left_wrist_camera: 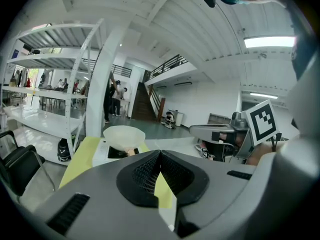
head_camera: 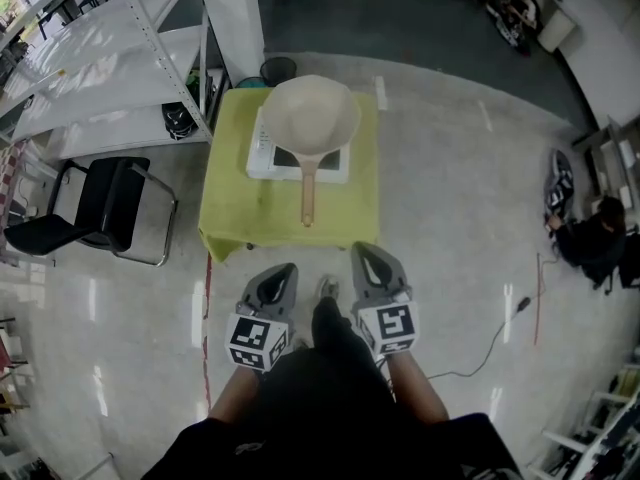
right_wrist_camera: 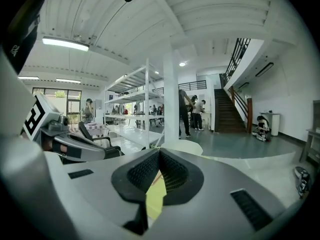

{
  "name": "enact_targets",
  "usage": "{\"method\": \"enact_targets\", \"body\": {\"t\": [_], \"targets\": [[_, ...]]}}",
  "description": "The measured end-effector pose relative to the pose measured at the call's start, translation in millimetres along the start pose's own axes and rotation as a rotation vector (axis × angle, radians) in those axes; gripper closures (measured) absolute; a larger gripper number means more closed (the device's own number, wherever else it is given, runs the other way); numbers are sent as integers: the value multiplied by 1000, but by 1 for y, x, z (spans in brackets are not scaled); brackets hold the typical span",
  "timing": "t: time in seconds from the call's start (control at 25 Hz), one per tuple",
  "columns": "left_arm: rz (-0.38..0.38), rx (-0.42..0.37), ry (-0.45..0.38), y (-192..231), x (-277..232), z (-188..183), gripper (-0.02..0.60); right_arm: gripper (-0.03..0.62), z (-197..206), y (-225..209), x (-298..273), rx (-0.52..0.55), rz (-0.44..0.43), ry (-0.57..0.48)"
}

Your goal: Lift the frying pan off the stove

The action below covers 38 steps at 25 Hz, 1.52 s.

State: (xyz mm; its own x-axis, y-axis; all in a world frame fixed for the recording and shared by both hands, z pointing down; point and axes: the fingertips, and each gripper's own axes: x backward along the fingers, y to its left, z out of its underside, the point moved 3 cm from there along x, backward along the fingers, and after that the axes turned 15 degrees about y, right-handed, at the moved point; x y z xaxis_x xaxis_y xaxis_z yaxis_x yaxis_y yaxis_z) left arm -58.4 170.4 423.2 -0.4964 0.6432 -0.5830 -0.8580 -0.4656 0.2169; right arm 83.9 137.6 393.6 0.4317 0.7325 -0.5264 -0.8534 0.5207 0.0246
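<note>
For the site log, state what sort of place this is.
Probably a large workshop or lab hall, not a kitchen: tall white metal shelving rack, dark staircase up to a railed mezzanine, and a polished grey floor around the lone yellow-green-clothed table.

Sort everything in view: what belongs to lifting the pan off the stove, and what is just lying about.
Job: frying pan; stove; left tongs and right tongs, both shut, empty.
Lying about: black chair; shelving rack; dark bin.

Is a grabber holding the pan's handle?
No, the left gripper and right gripper are both shut and empty, short of the table where the frying pan sits.
</note>
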Motion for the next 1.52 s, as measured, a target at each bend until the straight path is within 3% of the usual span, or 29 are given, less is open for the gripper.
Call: {"method": "enact_targets", "body": {"t": [0.24,0.64,1.08,1.52], "targets": [[15,66,53,16,-47,-31,537,579,-18,-41,-40,-17,-53,66],[-8,131,135,32,-113,-48,538,579,-10,-89,-102,-52,-153,97],[-73,202,200,75,-145,-35,537,579,3,-90,-156,-65,-217,190],[-51,243,248,105,-168,-27,537,579,12,-93,-194,-81,-241,270]]}}
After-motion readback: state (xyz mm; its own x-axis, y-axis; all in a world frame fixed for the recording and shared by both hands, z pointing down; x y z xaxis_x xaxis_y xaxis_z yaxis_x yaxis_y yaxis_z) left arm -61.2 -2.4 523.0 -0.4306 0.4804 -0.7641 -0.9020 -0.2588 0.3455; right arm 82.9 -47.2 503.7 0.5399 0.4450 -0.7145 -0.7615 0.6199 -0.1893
